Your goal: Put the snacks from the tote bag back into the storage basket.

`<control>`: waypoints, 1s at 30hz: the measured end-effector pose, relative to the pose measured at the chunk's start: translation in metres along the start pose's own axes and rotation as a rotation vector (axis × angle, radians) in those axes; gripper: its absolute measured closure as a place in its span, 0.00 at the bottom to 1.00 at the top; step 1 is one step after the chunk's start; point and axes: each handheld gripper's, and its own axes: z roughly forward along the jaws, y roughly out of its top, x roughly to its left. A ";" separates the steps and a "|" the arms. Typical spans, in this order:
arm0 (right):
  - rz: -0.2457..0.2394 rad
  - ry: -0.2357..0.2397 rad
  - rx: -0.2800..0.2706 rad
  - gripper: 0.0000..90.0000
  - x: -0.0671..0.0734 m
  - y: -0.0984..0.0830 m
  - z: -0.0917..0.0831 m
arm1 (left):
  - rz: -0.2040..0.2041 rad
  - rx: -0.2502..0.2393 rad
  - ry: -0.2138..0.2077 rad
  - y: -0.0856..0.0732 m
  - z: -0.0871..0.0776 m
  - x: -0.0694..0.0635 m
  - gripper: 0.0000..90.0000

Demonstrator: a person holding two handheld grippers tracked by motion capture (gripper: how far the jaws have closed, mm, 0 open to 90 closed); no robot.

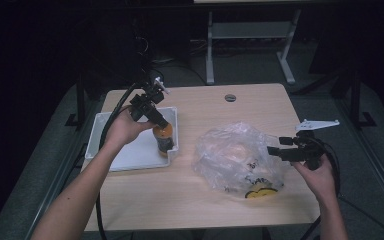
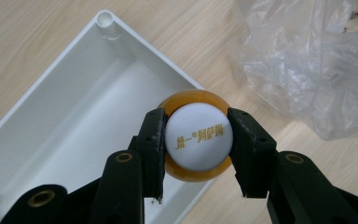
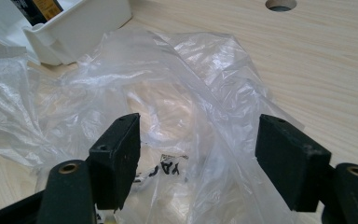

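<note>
My left gripper [image 2: 198, 140] was clamped on the white cap of the orange bottle [image 2: 196, 135], one pad pressed against each side of it, and I held the bottle upright over the right edge of the white tray [image 1: 111, 131], its base down inside near the tray's wall. My right gripper [image 3: 196, 161] sat at the right side of the crumpled clear plastic bag [image 1: 235, 157], jaws spread wide with nothing pinched; film lay loose between and under them. The bag rested on the wooden table [image 1: 260, 105], just right of the tray, with black print and a yellow patch showing through.
</note>
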 end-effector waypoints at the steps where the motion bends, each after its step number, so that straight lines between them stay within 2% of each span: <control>1: -0.001 0.000 -0.001 0.34 0.000 0.000 0.000 | -0.006 -0.004 -0.004 -0.001 0.002 0.000 0.66; 12: -0.003 0.003 0.003 0.34 0.001 0.000 0.001 | -0.029 -0.003 -0.003 -0.005 0.012 -0.001 0.66; 18: -0.001 0.003 0.002 0.34 0.001 0.000 0.000 | -0.019 0.029 0.001 -0.005 0.018 -0.002 0.66; 30: -0.002 0.005 0.006 0.34 0.002 0.000 0.002 | -0.029 0.003 -0.014 -0.010 0.017 0.000 0.66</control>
